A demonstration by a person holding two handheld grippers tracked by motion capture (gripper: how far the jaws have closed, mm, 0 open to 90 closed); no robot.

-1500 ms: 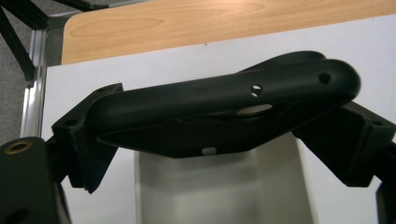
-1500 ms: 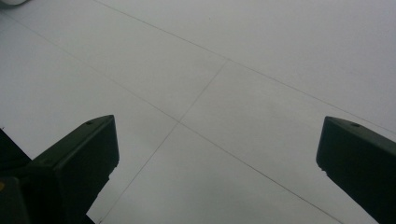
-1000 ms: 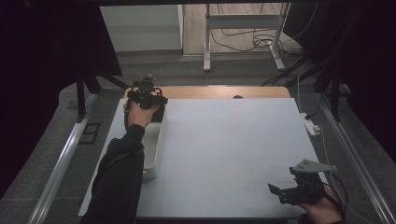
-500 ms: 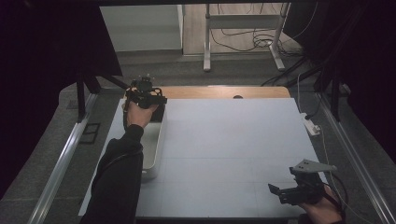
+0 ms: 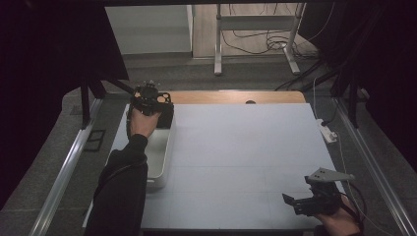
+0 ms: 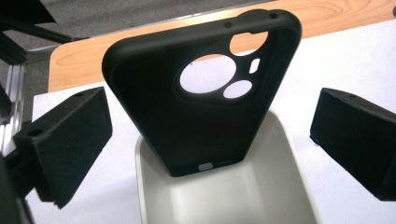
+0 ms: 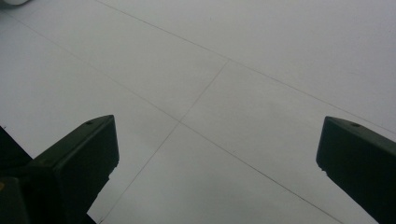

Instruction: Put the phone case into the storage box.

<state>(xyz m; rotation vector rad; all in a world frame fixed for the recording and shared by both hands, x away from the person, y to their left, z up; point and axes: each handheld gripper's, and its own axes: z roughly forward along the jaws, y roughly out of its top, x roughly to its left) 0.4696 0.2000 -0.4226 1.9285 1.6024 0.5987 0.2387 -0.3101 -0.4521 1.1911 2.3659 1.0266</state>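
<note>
Black phone case [image 6: 196,102], three camera cutouts, leaning in white bin [image 6: 261,196] between wide left gripper [image 6: 210,135] jaws, untouched; its foot hidden; right gripper [image 7: 217,163] wide, empty

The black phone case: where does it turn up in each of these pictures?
High view: the black phone case stands at the far end of the white tray, beside the left gripper.
Left gripper view: centre, propped in the tray, between open jaws.
Right gripper view: not there.
Shared landmark: the white tray.
</note>
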